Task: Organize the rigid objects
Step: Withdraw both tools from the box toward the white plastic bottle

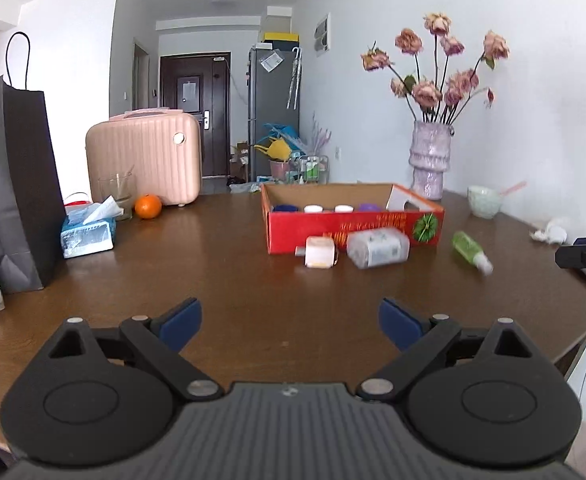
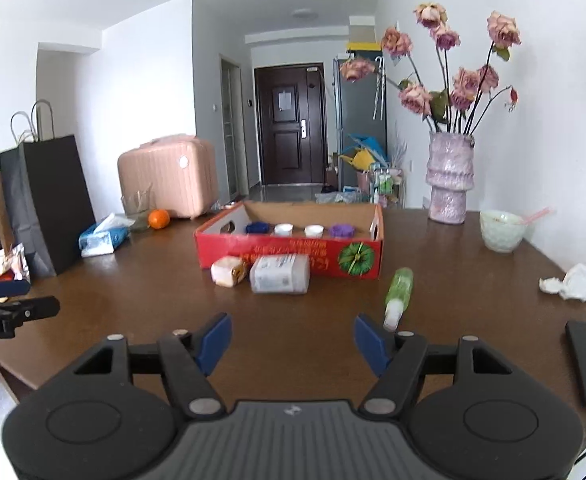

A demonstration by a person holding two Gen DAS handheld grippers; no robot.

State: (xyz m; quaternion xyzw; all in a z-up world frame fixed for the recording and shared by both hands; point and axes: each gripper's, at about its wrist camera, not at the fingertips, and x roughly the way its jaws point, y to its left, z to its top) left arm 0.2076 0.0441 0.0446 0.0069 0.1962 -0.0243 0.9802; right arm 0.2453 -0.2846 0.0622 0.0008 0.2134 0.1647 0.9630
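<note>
Both grippers hang above the near edge of the brown counter (image 1: 221,264), and neither holds anything: the left gripper (image 1: 290,324) has its blue-padded fingers (image 1: 183,322) spread wide, and the right gripper (image 2: 292,344) is spread wide as well. Toward the far side of the counter sits a shallow red cardboard box (image 2: 293,254), open on top, with four caps in a row inside it: a dark blue one (image 2: 258,227), two white ones (image 2: 284,229), and a purple one (image 2: 342,230). Just in front of the box, lying on the counter, are a small pale jar (image 2: 228,272) tipped on its side and, beside it, a translucent white bottle (image 2: 280,274) with a printed label. A green spray bottle (image 2: 397,292) lies to the right of these, apart from the box, its white cap pointing toward the right gripper. A pink vase (image 2: 449,178) of dried roses stands behind the box, by the wall.
</note>
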